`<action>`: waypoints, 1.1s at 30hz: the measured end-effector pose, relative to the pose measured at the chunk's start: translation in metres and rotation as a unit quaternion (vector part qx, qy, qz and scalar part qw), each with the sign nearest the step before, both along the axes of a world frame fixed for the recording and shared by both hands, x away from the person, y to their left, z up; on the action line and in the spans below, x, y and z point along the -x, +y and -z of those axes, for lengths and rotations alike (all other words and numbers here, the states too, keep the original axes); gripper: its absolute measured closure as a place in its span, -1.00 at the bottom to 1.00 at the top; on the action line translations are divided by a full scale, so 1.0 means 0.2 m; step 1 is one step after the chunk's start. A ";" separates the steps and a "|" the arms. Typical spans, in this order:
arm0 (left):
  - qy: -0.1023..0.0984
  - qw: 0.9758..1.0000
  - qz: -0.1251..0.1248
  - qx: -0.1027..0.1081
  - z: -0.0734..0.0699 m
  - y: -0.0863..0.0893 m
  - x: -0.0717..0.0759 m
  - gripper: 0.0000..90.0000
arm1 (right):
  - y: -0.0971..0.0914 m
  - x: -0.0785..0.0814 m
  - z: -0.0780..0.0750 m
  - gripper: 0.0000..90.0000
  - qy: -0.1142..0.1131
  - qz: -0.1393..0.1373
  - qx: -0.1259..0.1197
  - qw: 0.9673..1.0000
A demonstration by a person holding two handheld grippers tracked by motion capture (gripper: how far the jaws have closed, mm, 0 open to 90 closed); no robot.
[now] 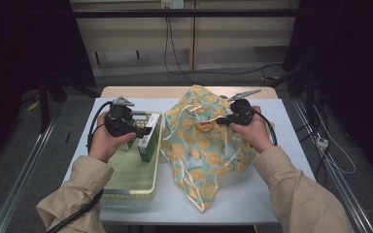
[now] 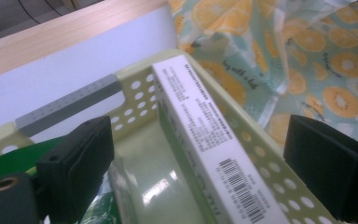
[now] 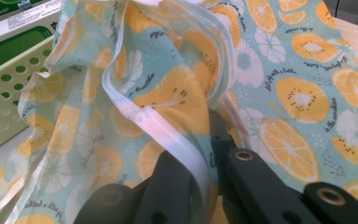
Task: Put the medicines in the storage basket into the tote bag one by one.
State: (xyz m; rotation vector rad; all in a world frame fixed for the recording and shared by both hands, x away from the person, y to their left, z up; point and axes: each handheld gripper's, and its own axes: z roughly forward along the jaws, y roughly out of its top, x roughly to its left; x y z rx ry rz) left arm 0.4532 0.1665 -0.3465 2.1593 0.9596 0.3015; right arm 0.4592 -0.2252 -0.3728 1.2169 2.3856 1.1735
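One boxy carton; perforated basket; soft bag.

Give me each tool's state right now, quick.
Left tool: open, jaws on either side of the green box in the basket, not pressing.
Right tool: shut on the orange-print bag.

You worked in a recording lab or studio: black curtains flanked the tabletop, cables ran across a grey carpeted floor, and metal rails bordered the work station.
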 end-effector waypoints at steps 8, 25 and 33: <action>0.002 1.000 -0.023 -0.001 0.02 0.08 -0.02 -0.83 | 0.00 0.00 0.00 0.99 0.001 0.001 -0.001 1.000; -0.012 0.996 -0.073 -0.048 0.15 0.26 -0.08 -0.86 | 0.02 -0.01 0.01 0.99 0.009 -0.008 -0.003 1.000; -0.003 0.995 -0.084 -0.060 0.20 0.25 -0.10 -0.88 | 0.01 -0.01 0.01 0.99 0.008 -0.010 -0.004 1.000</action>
